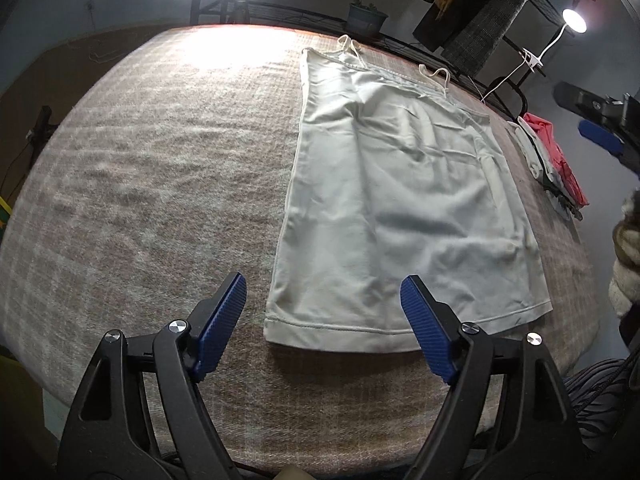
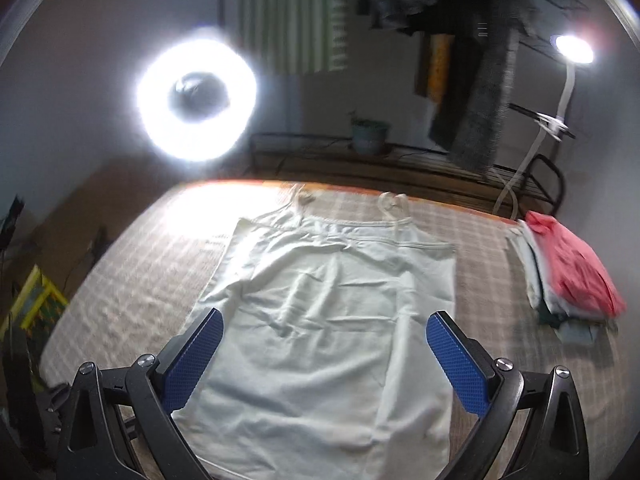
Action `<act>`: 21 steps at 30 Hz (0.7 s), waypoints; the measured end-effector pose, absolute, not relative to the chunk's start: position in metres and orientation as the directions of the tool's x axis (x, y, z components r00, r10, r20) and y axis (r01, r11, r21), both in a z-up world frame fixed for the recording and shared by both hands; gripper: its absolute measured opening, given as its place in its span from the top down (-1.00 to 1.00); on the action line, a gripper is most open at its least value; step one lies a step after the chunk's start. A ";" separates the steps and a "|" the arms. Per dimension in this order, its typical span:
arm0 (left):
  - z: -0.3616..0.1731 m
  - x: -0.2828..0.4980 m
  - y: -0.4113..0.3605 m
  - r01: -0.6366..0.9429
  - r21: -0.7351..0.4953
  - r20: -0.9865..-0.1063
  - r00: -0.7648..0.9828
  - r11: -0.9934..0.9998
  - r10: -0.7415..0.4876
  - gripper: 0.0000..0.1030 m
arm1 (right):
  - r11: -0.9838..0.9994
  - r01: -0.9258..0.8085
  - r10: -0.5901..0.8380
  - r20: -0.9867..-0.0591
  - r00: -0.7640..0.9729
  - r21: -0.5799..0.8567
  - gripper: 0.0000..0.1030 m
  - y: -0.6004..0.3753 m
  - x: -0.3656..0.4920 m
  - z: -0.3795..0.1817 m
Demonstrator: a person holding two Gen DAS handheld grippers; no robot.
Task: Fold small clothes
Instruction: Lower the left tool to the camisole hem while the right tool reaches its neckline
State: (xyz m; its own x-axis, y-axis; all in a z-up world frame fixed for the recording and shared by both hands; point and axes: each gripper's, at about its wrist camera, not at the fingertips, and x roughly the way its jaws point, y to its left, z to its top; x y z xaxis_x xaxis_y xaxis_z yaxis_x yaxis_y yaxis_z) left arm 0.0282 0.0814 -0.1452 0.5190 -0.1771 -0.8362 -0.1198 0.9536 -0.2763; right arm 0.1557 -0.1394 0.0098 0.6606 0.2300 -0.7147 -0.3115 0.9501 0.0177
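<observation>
A white strappy top (image 1: 400, 184) lies flat on the plaid table cover (image 1: 140, 180), its two thin straps (image 1: 434, 74) at the far end and its hem towards me. My left gripper (image 1: 324, 282) hovers open over the hem's near left corner, with no cloth pinched between its blue pads. In the right wrist view the same top (image 2: 328, 280) fills the middle. My right gripper (image 2: 326, 316) stands open above its lower half, jaws wide and touching nothing. One blue pad of that gripper (image 1: 600, 136) shows at the right edge of the left wrist view.
A stack of folded clothes (image 2: 572, 272) with a pink piece on top sits at the table's right edge. Behind the table are a ring light (image 2: 196, 94), a clip lamp (image 2: 572, 48), a potted plant (image 2: 368, 134) and hanging garments. A fuzzy sleeve (image 1: 628, 264) shows at right.
</observation>
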 end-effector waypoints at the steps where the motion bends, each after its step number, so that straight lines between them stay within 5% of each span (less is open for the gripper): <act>1: -0.147 0.029 0.082 -0.124 -0.279 -0.839 0.513 0.952 -0.179 -0.59 | 0.939 -0.343 0.241 -0.723 0.648 0.005 -0.99 -0.134 0.162 0.007; 7: -0.159 0.034 0.090 -0.162 -0.311 -0.853 0.482 0.937 -0.200 -0.58 | 0.881 -0.474 0.308 -0.760 0.572 0.000 -0.85 -0.095 0.208 -0.008; 14: -0.177 0.041 0.108 -0.230 -0.325 -0.876 0.440 0.917 -0.200 -0.18 | 0.835 -0.526 0.424 -0.798 0.427 0.162 -0.46 -0.040 0.277 -0.027; 21: -0.181 0.044 0.107 -0.230 -0.322 -0.875 0.442 0.919 -0.196 -0.16 | 0.827 -0.522 0.425 -0.838 0.341 0.207 -0.45 0.017 0.331 -0.057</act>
State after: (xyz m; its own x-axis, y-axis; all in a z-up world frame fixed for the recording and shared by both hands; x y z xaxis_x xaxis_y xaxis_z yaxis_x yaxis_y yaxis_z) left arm 0.0443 0.1066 -0.1813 0.4420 -0.1961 -0.8753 -0.2296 0.9186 -0.3217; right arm 0.3314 0.0167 -0.0567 0.3411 0.4250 -0.8385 -0.5221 0.8274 0.2070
